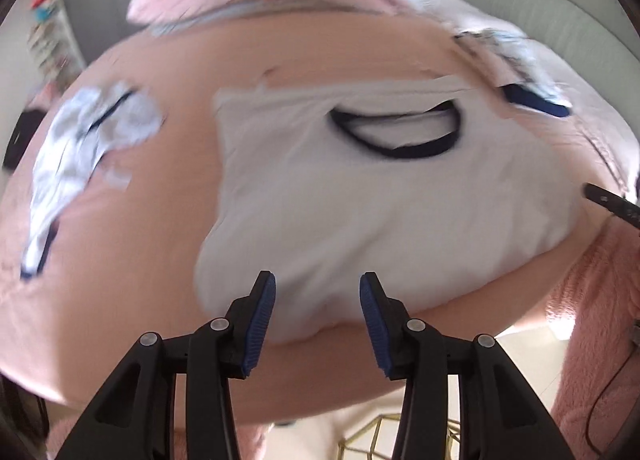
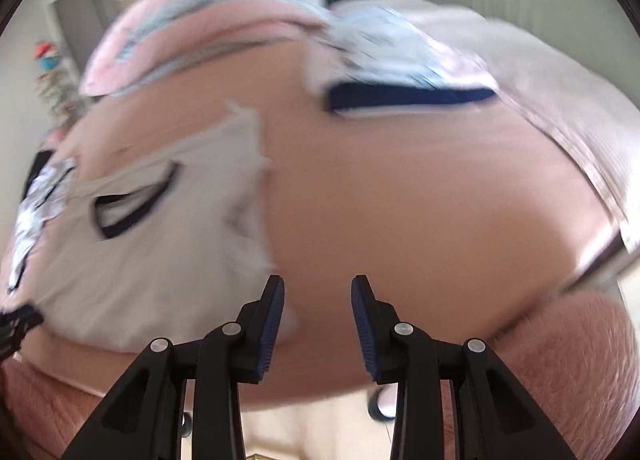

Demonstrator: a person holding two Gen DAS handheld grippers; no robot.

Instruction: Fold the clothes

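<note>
A white T-shirt (image 1: 340,195) with a dark navy collar (image 1: 394,139) lies spread flat on the pink bed sheet (image 1: 140,240). My left gripper (image 1: 317,276) hangs open just over the shirt's near hem, with nothing between its pads. In the right wrist view the same T-shirt (image 2: 160,244) lies to the left. My right gripper (image 2: 318,280) stands open above bare pink sheet (image 2: 400,199), just right of the shirt's edge, gripping nothing. Both views are blurred.
A crumpled white patterned garment (image 1: 80,139) lies left of the shirt. A folded patterned garment with a navy band (image 2: 400,67) sits at the back right. A pink pillow (image 2: 208,19) lies at the head. Fluffy pink fabric (image 2: 560,360) hangs at the bed's near edge.
</note>
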